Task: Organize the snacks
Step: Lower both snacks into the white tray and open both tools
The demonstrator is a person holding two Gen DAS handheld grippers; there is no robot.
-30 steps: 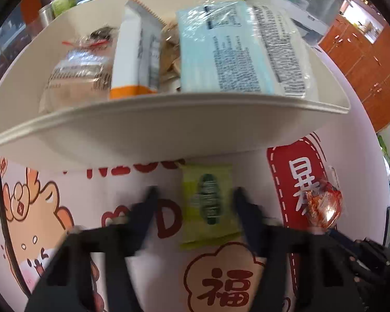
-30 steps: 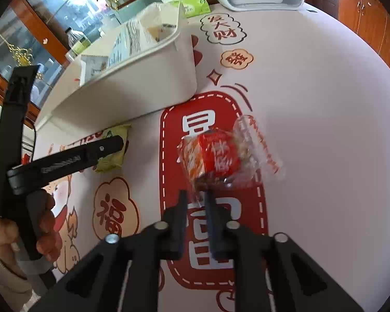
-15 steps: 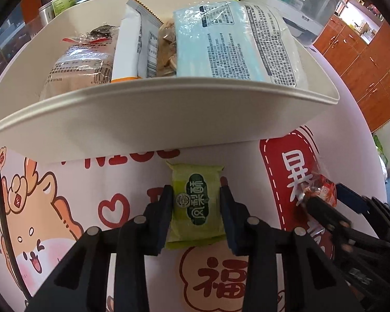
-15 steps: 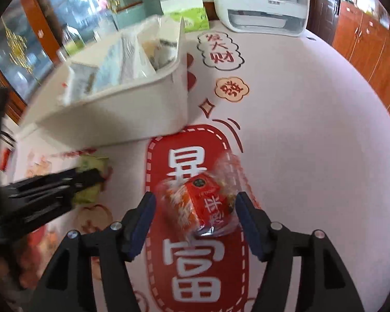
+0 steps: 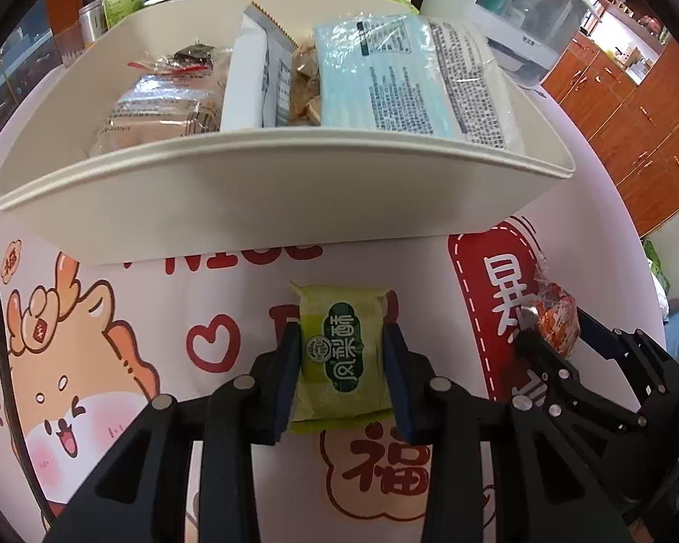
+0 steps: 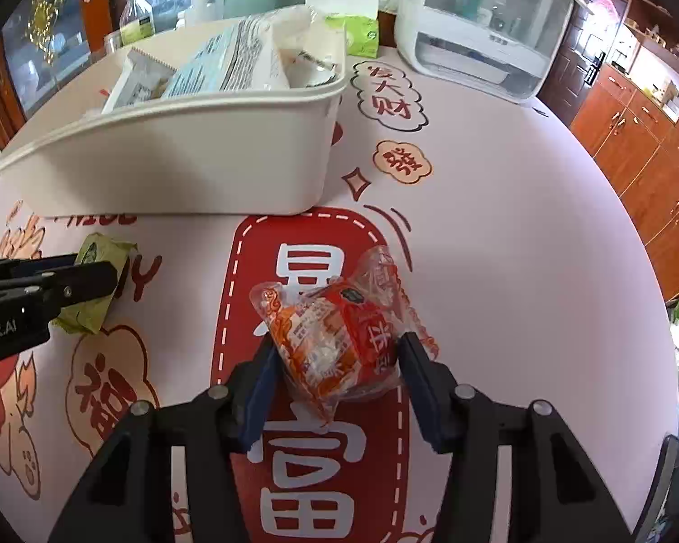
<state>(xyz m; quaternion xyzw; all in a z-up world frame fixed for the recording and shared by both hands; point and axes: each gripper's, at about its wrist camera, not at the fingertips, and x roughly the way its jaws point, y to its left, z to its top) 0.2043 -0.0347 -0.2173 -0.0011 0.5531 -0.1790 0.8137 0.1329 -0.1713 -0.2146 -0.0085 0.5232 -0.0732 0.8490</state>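
Left gripper [image 5: 341,357] clamps green snack packet [image 5: 343,353] by its sides, ready for lifting into bin [image 5: 267,208]. Right gripper [image 6: 337,362] likewise brackets red snack bag [image 6: 339,339], pads touching.

the right claw [image 6: 337,362] grips an orange-red snack packet [image 6: 339,339] between its fingers, over the desk [image 6: 498,226] and its red printed panel. a white bin [image 6: 194,154] packed with snacks stands beyond. at left, the left claw [image 6: 74,283] pinches a green packet [image 6: 99,267].
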